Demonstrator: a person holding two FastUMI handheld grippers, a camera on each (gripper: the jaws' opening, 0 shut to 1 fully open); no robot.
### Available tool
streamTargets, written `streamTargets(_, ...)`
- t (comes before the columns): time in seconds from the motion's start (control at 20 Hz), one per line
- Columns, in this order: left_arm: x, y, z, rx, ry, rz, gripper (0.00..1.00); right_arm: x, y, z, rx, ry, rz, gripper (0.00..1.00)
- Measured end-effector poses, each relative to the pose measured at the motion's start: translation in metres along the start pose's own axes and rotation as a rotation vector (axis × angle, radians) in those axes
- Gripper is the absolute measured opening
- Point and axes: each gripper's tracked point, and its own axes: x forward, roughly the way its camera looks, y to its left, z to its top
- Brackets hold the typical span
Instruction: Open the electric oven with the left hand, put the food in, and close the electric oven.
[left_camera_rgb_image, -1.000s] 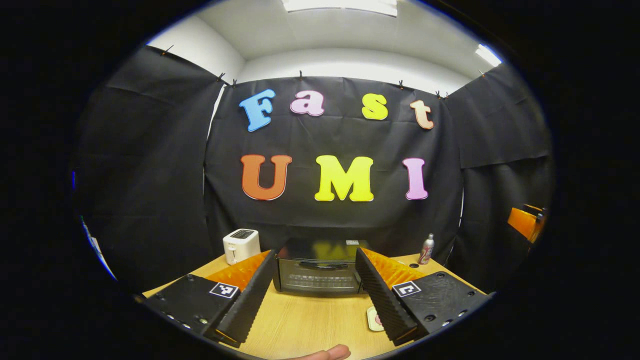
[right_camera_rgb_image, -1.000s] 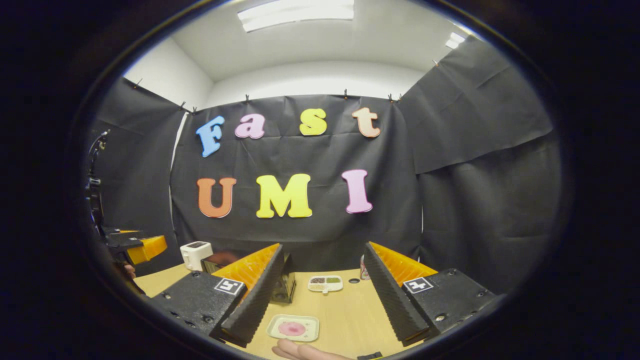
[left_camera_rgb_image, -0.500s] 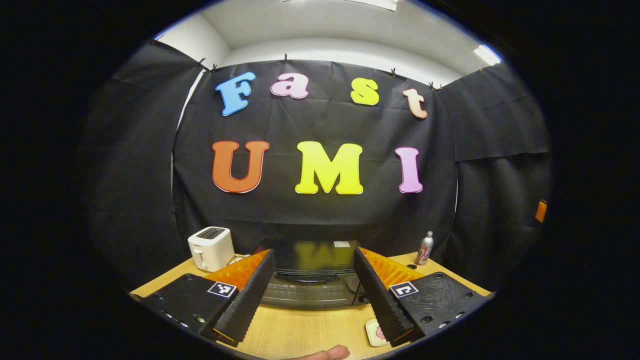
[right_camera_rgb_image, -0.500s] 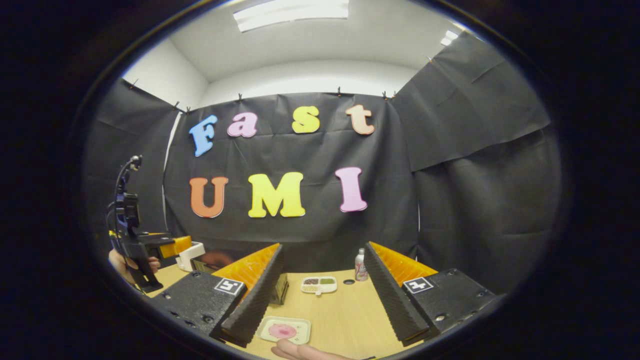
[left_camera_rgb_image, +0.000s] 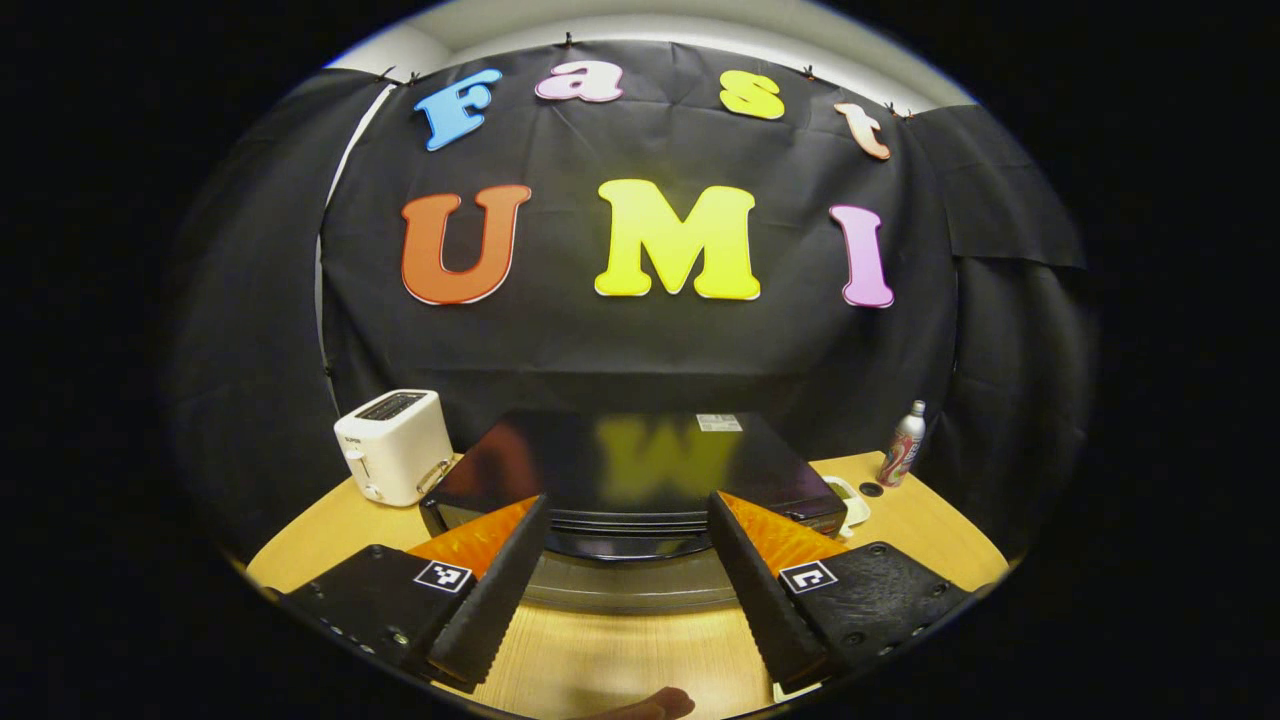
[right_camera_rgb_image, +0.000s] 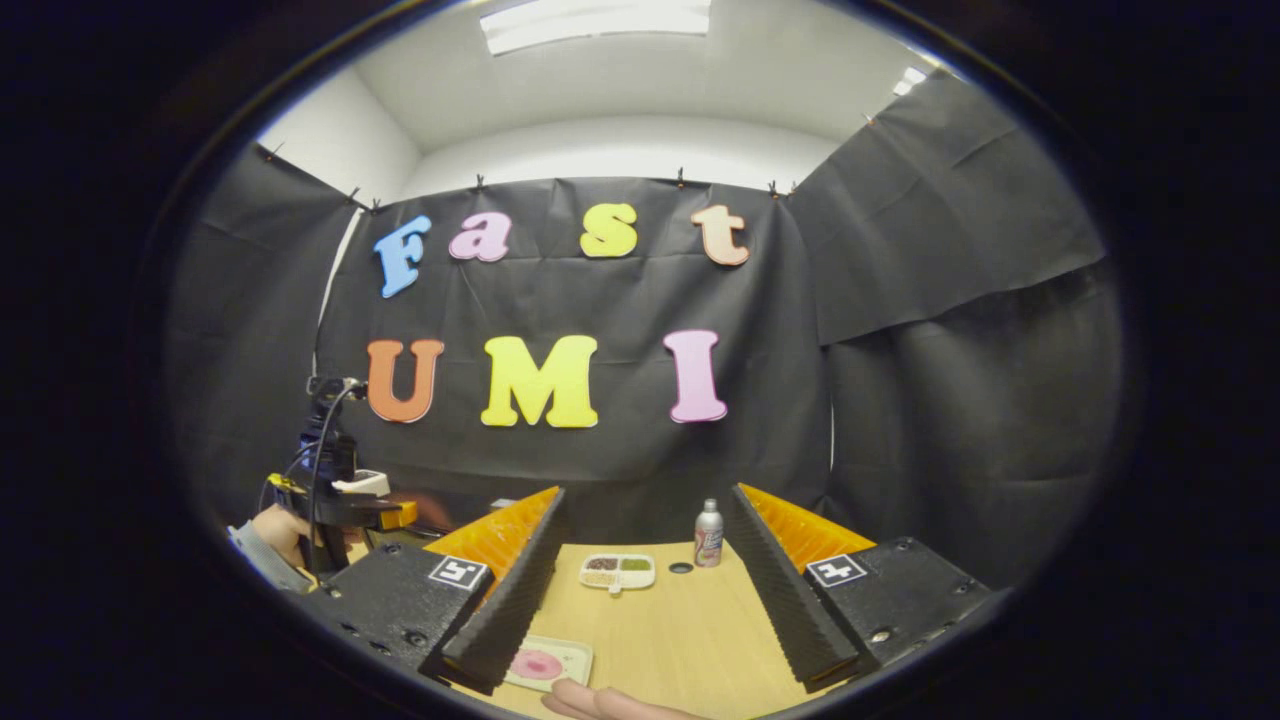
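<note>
The black electric oven stands close ahead in the left gripper view, its door shut and its dark handle curving across the top of the door. My left gripper is open just in front of and above that handle, with nothing between its fingers. In the right gripper view the food, a pink piece on a pale plate, lies on the table by the lower left finger. My right gripper hangs open above the table, holding nothing. The left gripper and the hand holding it appear at the left.
A white toaster stands left of the oven. A small bottle stands at the back right, also seen as a bottle beside a divided dish of small foods. A person's fingers show at the bottom edge.
My left gripper has moved forward and tilted down onto the oven, which now looms much larger. The right gripper has barely shifted; both stay open.
</note>
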Motion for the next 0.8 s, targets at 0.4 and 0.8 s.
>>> streamTargets(0.4, 0.025, 0.006, -0.017, 0.029, 0.034, 0.021, 0.96, 0.013, -0.013, -0.034, 0.054, 0.085, -0.007, 0.96)
streamTargets(0.8, 0.025, 0.010, -0.022, 0.015, 0.065, 0.029, 0.96, -0.002, -0.011, -0.033, 0.040, 0.062, -0.014, 0.96)
